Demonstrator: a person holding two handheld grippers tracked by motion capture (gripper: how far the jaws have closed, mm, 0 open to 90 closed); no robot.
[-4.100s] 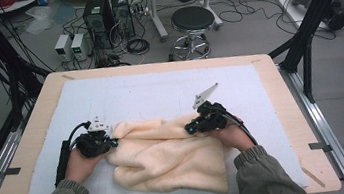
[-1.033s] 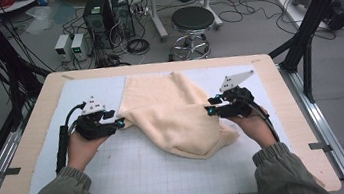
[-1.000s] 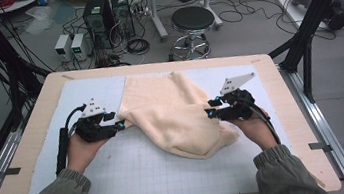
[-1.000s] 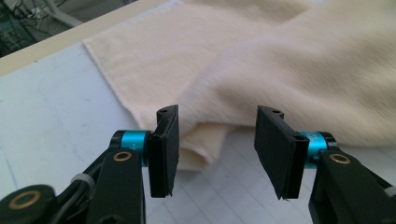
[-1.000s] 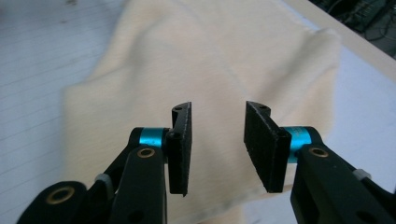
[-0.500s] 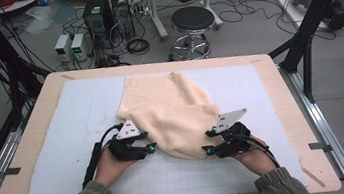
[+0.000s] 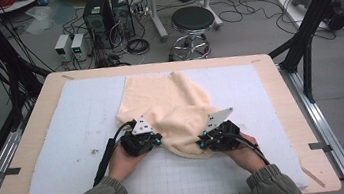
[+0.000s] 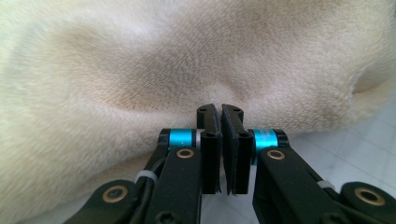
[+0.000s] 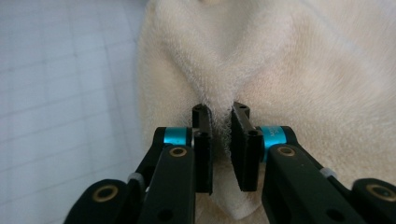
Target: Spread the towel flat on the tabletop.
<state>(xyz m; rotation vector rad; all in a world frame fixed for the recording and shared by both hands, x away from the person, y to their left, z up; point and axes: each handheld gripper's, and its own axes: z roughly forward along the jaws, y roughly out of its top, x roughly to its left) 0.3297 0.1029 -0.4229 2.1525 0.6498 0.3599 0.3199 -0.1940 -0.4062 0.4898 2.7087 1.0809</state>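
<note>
A cream fleece cloth lies bunched on the pale grid mat, reaching from the far edge toward me. My left gripper is at the cloth's near left edge. Its jaws have just been closing and now stand together, and the left gripper view shows the left gripper nipping a small pucker of fleece. My right gripper is at the near right corner. Its jaws have just been closing too, and the right gripper view shows the right gripper pinching a fold of cloth.
The mat covers a wooden table, and bare mat lies to the left, right and near side of the cloth. Beyond the far edge stand a stool, computer boxes and cables. Black frame posts flank the table.
Both hands came from the cloth's left and right sides down to its near edge. Both grippers, open a moment ago, have shut onto the fleece.
</note>
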